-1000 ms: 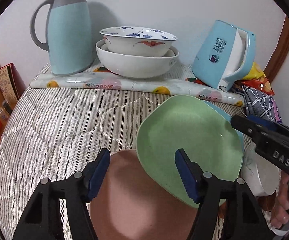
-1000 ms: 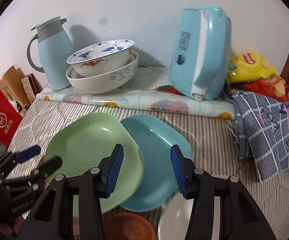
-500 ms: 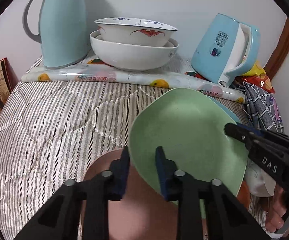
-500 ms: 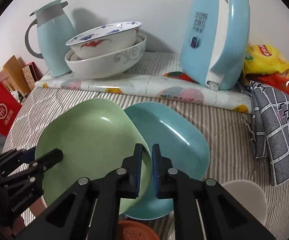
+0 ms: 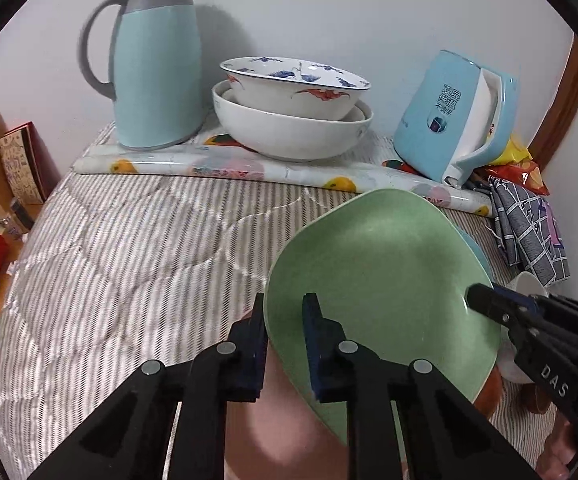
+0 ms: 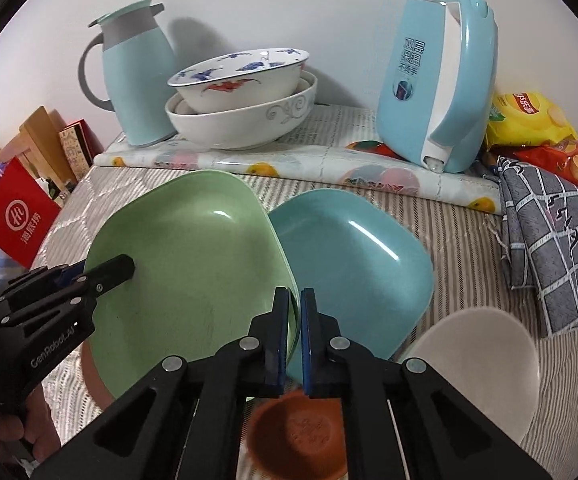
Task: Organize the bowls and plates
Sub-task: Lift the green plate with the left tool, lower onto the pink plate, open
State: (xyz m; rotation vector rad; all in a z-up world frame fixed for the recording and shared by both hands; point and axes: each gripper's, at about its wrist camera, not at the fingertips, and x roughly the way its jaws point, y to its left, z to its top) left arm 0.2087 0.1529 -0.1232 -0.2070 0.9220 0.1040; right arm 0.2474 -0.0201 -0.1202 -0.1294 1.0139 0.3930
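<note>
left gripper, right gripper, jaws seemingly clamped

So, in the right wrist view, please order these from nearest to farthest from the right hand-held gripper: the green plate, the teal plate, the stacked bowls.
1. Green plate: in the right hand-held gripper, left side.
2. Teal plate: just behind, right side.
3. Stacked bowls: far back, by the wall.

"DAS" shows on the right hand-held gripper, "GenRobot.AI" on the left hand-held gripper.
</note>
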